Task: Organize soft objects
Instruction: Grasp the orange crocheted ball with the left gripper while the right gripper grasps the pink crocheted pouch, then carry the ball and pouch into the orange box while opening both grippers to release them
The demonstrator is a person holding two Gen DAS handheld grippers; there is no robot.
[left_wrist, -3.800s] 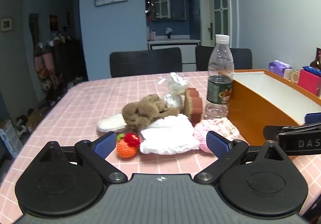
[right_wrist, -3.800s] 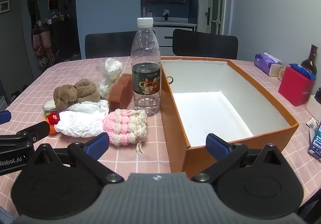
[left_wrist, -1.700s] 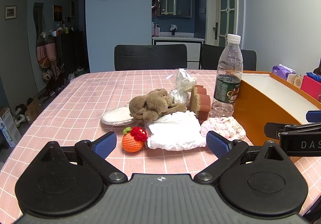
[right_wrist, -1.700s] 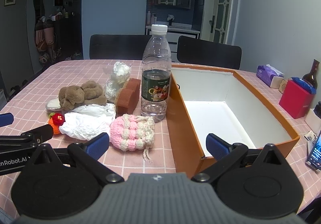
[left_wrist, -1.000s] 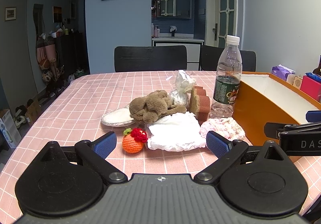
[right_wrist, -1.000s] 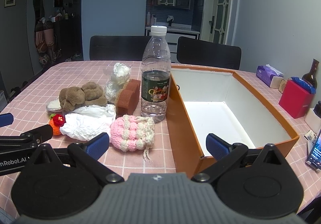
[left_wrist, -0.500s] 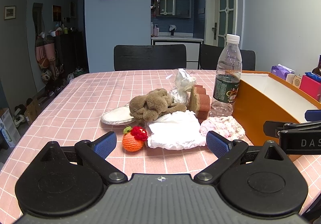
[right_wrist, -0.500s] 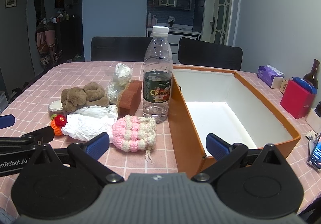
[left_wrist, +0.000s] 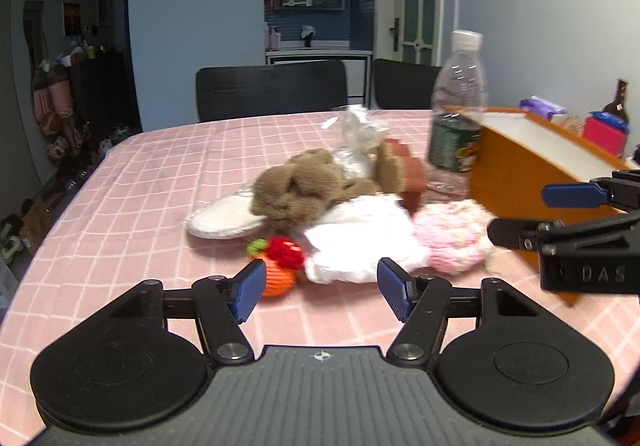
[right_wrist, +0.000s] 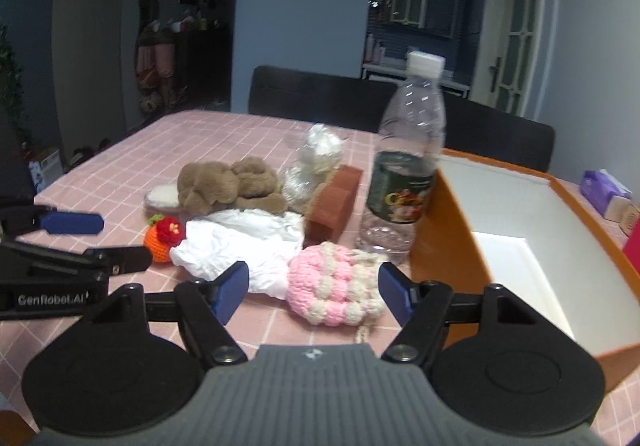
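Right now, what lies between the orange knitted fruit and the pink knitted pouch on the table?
A crumpled white cloth lies between the orange knitted fruit and the pink knitted pouch, touching both. The right wrist view shows it best.

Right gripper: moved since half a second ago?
Yes. The right gripper swung left, away from the orange box, and now frames the pink crochet pouch.
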